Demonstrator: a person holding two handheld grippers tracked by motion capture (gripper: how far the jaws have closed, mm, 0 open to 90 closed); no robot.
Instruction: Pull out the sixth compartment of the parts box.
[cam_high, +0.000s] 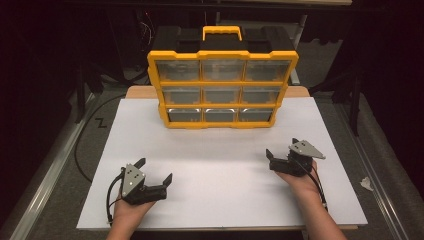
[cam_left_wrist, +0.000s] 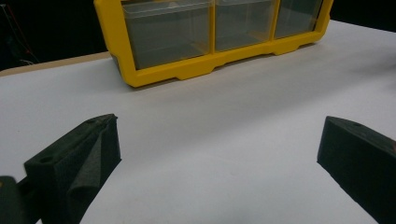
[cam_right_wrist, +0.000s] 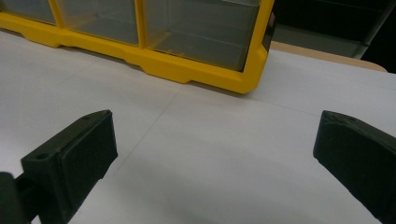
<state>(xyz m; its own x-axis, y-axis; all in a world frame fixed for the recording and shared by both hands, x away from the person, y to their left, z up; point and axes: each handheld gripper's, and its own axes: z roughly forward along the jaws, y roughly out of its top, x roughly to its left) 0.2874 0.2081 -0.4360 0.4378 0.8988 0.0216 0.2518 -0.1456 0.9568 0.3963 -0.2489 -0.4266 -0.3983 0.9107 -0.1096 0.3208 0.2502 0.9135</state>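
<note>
Starting arrangement at a white table (cam_high: 220, 165). A yellow-framed drawer organiser (cam_high: 222, 90) with a black back and a yellow carrying handle (cam_high: 222, 32) stands upright at 12 o'clock on the far half of the table, its three rows of three clear drawers facing the person. The left gripper (cam_high: 156, 170) rests at about 7 o'clock and the right gripper (cam_high: 282, 148) at about 4 o'clock, both well apart from the organiser; each has its jaws spread wide with nothing between them. In the left gripper view the bottom left drawer (cam_left_wrist: 168, 35) lies ahead; in the right gripper view the bottom right drawer (cam_right_wrist: 205, 30) lies ahead. The drawers appear empty, though their contents are hard to judge through the plastic. Probable hazards: the smooth drawer fronts offer little for wide black jaws to catch, so a pinch may slip; a one-sided pull could drag or tip the tall, light organiser forward unless the other gripper steadies its frame.
</note>
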